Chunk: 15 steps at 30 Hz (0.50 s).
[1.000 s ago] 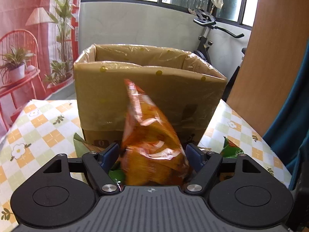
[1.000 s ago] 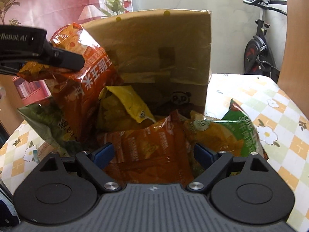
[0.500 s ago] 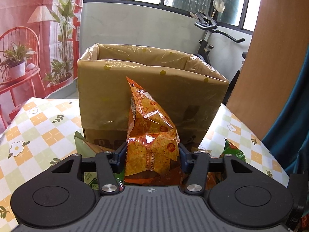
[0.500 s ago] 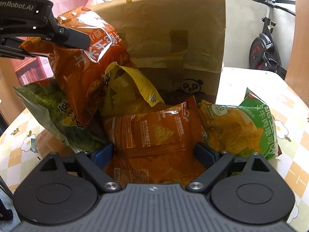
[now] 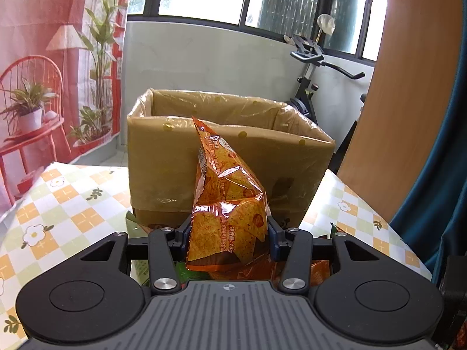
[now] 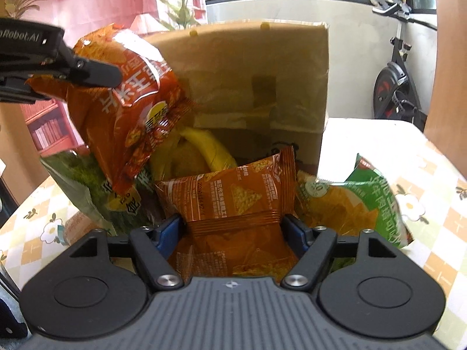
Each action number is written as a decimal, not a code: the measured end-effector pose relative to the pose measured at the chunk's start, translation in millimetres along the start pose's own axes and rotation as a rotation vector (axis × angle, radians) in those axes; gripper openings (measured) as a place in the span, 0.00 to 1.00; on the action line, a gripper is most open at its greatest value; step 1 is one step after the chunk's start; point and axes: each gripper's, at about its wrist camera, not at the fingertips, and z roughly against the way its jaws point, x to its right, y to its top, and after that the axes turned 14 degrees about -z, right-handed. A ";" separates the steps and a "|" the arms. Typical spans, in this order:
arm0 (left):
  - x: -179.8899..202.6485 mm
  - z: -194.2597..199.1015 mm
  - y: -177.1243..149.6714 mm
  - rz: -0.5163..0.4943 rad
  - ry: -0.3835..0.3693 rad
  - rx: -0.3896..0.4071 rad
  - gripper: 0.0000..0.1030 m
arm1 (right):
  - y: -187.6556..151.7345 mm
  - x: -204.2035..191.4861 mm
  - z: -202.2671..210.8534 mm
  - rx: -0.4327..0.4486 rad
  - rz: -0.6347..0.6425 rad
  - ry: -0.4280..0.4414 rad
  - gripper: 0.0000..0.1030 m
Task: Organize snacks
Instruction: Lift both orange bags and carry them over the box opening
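Note:
My left gripper (image 5: 229, 240) is shut on an orange chip bag (image 5: 226, 204) and holds it up in front of the open, plastic-lined cardboard box (image 5: 233, 134). The same bag (image 6: 128, 99) and left gripper (image 6: 87, 70) show at upper left in the right wrist view. My right gripper (image 6: 232, 233) is closed around a second orange chip bag (image 6: 236, 201) that rests on the pile before the box (image 6: 256, 81). A yellow bag (image 6: 204, 148), a green bag on the left (image 6: 84, 186) and a green bag on the right (image 6: 350, 204) lie around it.
The table has a checked flower-print cloth (image 5: 58, 204). An exercise bike (image 5: 315, 87) stands behind the box by the window wall. A wooden panel (image 5: 408, 102) and a blue curtain (image 5: 443, 175) stand at the right.
My left gripper closed on its orange bag and lifted it higher, away from the pile. My right gripper moved in around the second orange bag and narrowed on it.

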 end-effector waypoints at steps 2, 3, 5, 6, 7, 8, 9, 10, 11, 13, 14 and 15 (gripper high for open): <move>0.0 4.7 -0.1 0.001 0.004 0.007 0.49 | 2.0 0.5 5.1 0.014 -0.001 -0.012 0.73; 0.1 7.1 0.1 0.002 0.005 0.011 0.48 | 3.3 1.0 6.9 0.020 -0.005 -0.017 0.73; 0.1 11.6 -0.8 0.002 0.007 0.019 0.48 | 5.2 1.7 12.2 0.033 -0.014 -0.027 0.73; 0.3 13.8 -0.9 0.001 0.009 0.024 0.48 | 6.8 2.2 14.5 0.041 -0.018 -0.033 0.73; 0.6 16.3 -1.1 0.000 0.010 0.029 0.49 | 8.3 3.2 17.1 0.049 -0.021 -0.038 0.73; 1.0 18.8 -1.6 -0.001 0.012 0.034 0.49 | 10.1 3.8 20.0 0.059 -0.024 -0.040 0.73; 1.2 21.1 -1.4 -0.001 0.014 0.040 0.49 | 11.4 4.0 24.2 0.070 -0.027 -0.042 0.73; 0.9 23.7 -3.7 -0.001 0.016 0.046 0.49 | 13.0 4.5 28.3 0.082 -0.028 -0.043 0.73; 0.2 26.3 -3.7 0.000 0.018 0.053 0.49 | 14.9 4.4 32.0 0.094 -0.028 -0.043 0.73; -0.8 31.2 -3.2 0.000 0.022 0.067 0.49 | 19.1 3.8 41.0 0.119 -0.026 -0.042 0.73; -2.2 33.8 -2.9 -0.002 0.025 0.074 0.49 | 22.2 3.5 44.5 0.132 -0.025 -0.041 0.73; -2.8 35.8 -2.0 -0.006 0.029 0.082 0.49 | 25.9 2.4 48.6 0.144 -0.025 -0.039 0.73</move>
